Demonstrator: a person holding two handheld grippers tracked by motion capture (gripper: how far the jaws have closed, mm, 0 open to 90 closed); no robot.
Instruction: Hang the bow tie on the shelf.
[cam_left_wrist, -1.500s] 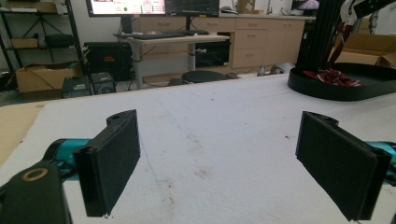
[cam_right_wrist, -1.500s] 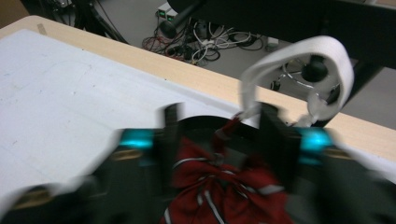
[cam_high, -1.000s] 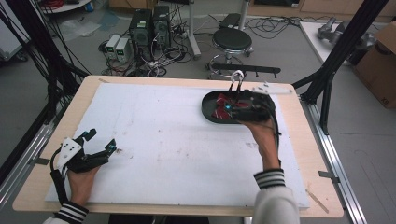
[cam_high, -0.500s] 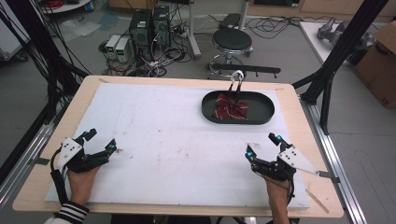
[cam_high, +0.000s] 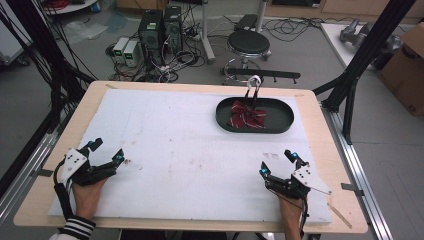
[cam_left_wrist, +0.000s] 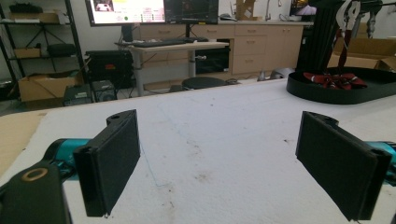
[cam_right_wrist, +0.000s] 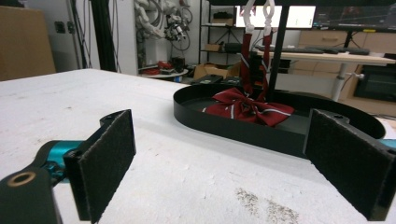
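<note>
A black oval tray (cam_high: 280, 125) sits at the back right of the white mat, and a dark red bow tie (cam_high: 247, 114) with thin white stripes lies in its left half. The tie's strap rises to a thin black stand (cam_high: 253, 90) at the tray's far rim. My right gripper (cam_high: 279, 162) rests at the front right, open and empty, facing the tray (cam_right_wrist: 224, 125) and the bow tie (cam_right_wrist: 247, 108). My left gripper (cam_high: 106, 151) rests at the front left, open and empty, with the tray (cam_left_wrist: 327, 95) far off to its right.
The white mat (cam_high: 190, 145) covers most of the wooden table (cam_high: 320, 125) and carries faint stains near its middle. A black frame post (cam_high: 350, 80) stands off the table's back right corner. A stool (cam_high: 248, 45) and computers (cam_high: 160, 30) stand on the floor behind.
A second ago my right gripper was over the tray at the bow tie; it has since pulled back to the front right, open and empty. The left gripper has stayed put.
</note>
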